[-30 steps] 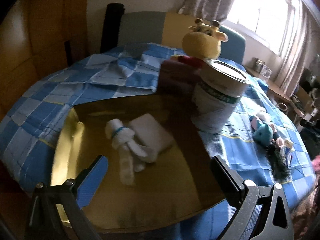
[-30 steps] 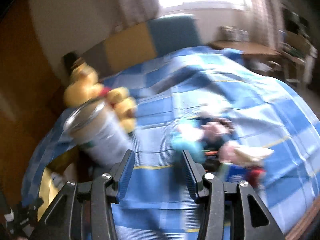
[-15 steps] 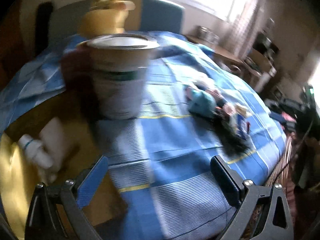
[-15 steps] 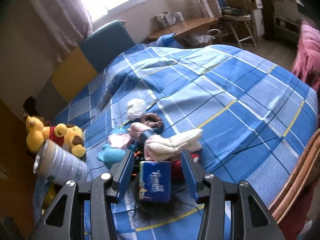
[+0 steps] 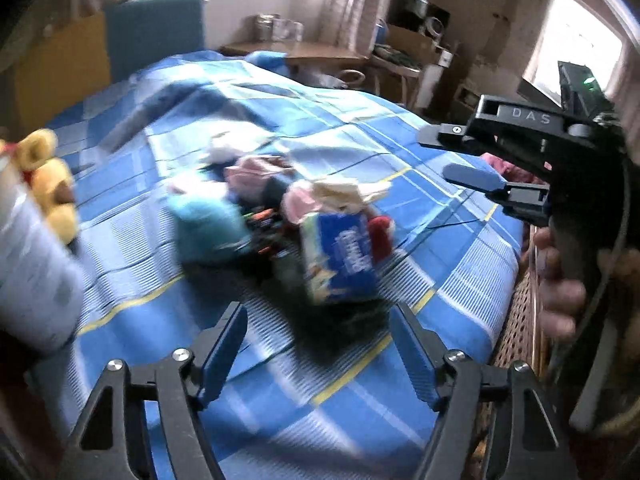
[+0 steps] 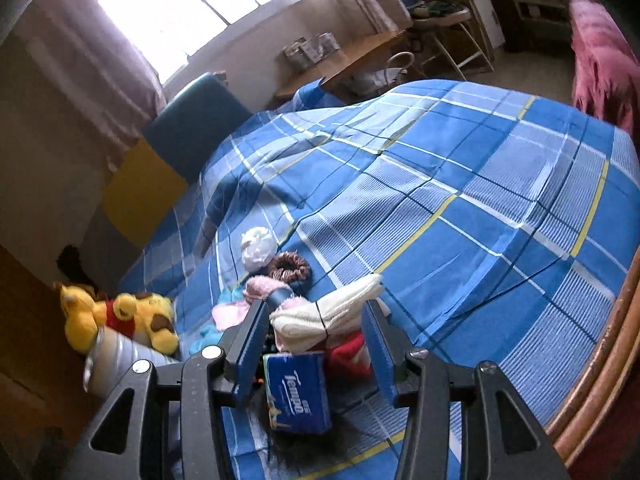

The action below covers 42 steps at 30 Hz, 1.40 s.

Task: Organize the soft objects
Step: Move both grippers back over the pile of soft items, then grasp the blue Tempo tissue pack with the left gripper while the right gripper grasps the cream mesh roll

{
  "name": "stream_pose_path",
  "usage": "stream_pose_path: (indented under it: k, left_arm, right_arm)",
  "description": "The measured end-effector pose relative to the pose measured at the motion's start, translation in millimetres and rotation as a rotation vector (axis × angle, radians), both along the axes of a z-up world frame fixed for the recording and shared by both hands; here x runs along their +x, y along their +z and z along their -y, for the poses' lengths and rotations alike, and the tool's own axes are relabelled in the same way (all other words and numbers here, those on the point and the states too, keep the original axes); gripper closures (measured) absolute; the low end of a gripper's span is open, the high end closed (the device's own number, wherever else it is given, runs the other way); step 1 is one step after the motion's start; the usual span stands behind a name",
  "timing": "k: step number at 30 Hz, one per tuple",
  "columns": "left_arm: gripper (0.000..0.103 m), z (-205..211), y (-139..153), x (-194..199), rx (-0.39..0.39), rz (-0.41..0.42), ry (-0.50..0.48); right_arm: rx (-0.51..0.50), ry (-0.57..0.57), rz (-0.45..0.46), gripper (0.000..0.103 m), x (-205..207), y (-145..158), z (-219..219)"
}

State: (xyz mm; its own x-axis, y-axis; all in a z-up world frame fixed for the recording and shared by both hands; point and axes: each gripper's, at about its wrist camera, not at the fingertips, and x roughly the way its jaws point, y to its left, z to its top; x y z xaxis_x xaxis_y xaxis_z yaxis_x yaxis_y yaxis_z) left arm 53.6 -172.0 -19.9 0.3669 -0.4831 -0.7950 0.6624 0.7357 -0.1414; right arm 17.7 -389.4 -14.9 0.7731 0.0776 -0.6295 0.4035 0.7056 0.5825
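The left tongs [image 5: 318, 354] stand open and empty above the blue checked bedspread [image 5: 360, 412]; half a second ago the tall metal can [image 5: 28, 280] filled the middle of the left wrist view, and now it is at the left edge, with the pile of soft things in the middle. The right tongs [image 6: 312, 344] are also open, holding nothing, and they have come closer to the pile: the cream knitted roll tied with a thin black band [image 6: 332, 312] now lies between the two blue pads.

Just in front of it lies the blue plastic pack of tissues [image 6: 298, 396], shiny and rectangular. Around them lie a red soft piece [image 6: 348, 356], a pink fluffy cloth [image 6: 260, 286], a brown ruffled hair ring [image 6: 289, 267] and a white crumpled ball [image 6: 258, 248]. The yellow plush bear in a red shirt [image 6: 120, 320] lies beside the can, well apart from the pile.
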Motion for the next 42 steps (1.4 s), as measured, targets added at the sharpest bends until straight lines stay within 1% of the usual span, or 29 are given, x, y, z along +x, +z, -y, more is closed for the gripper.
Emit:
stream_pose_path:
  k: [5, 7, 8, 10, 12, 13, 14, 15, 17, 19, 23, 25, 27, 31, 34, 35, 37, 38, 39, 40, 42]
  left_arm:
    - [0.030, 36, -12, 16, 0.039, -0.005, -0.016]
    - [0.030, 49, -19, 20, 0.052, -0.017, -0.018]
    - [0.029, 55, -23, 23, 0.065, -0.014, -0.019]
    - [0.025, 65, -31, 26, 0.103, -0.006, -0.011]
    - [0.024, 72, -41, 32, 0.135, -0.006, 0.003]
    - [0.026, 74, -45, 35, 0.139, -0.012, 0.009]
    - [0.041, 73, -49, 37, 0.125, -0.024, 0.011]
    - [0.050, 72, -51, 37, 0.115, -0.031, 0.012]
    - [0.050, 62, -49, 37, 0.079, -0.035, 0.024]
    - [0.050, 48, -41, 31, 0.036, -0.024, 0.028]
    - [0.050, 2, -19, 17, -0.070, -0.027, 0.076]
    - [0.050, -21, -13, 9, -0.087, -0.026, 0.100]
    - [0.050, -49, -13, 1, -0.097, -0.047, 0.142]
    - [0.050, -89, -20, -17, -0.073, -0.042, 0.196]
    - [0.050, -110, -33, -29, -0.018, -0.030, 0.222]
    - [0.050, -114, -40, -31, 0.000, -0.029, 0.229]
    - [0.050, -120, -54, -33, 0.021, -0.058, 0.238]
    - [0.051, -122, -61, -34, 0.022, -0.076, 0.245]
    - [0.051, -124, -67, -34, 0.019, -0.086, 0.250]
    - [0.051, -126, -68, -36, 0.006, -0.075, 0.252]
    - [0.051, -125, -67, -38, 0.004, -0.059, 0.252]
  right_arm:
    - [0.030, -0.011, 0.032, 0.054, 1, -4, 6]
    - [0.035, -0.012, 0.045, 0.052, 1, -4, 8]
    - [0.047, -0.007, 0.042, 0.052, 1, -6, 8]
    - [0.070, 0.007, 0.054, 0.052, 1, -8, 8]
    - [0.100, 0.003, 0.065, 0.052, -1, -11, 12]
    - [0.111, -0.006, 0.066, 0.052, -1, -13, 14]
    - [0.120, -0.011, 0.072, 0.052, -3, -14, 16]
    - [0.132, -0.014, 0.081, 0.052, -3, -15, 18]
    - [0.141, -0.021, 0.083, 0.052, -4, -16, 19]
    - [0.141, -0.017, 0.084, 0.052, -4, -16, 20]
    - [0.132, -0.009, 0.061, 0.052, -2, -17, 19]
    - [0.129, 0.001, 0.054, 0.052, -1, -17, 17]
    - [0.123, 0.012, 0.032, 0.052, 1, -18, 15]
    - [0.096, 0.041, -0.020, 0.052, 7, -19, 7]
    - [0.074, 0.083, -0.085, 0.052, 15, -21, 0]
    - [0.098, 0.090, -0.109, 0.052, 19, -25, -1]
    - [0.167, 0.085, -0.141, 0.052, 23, -34, 0]
    - [0.206, 0.071, -0.138, 0.052, 24, -37, 2]
    - [0.267, 0.042, -0.136, 0.049, 27, -43, 5]
    - [0.287, 0.030, -0.142, 0.047, 30, -46, 6]
    - [0.312, -0.004, -0.165, 0.047, 41, -53, 6]
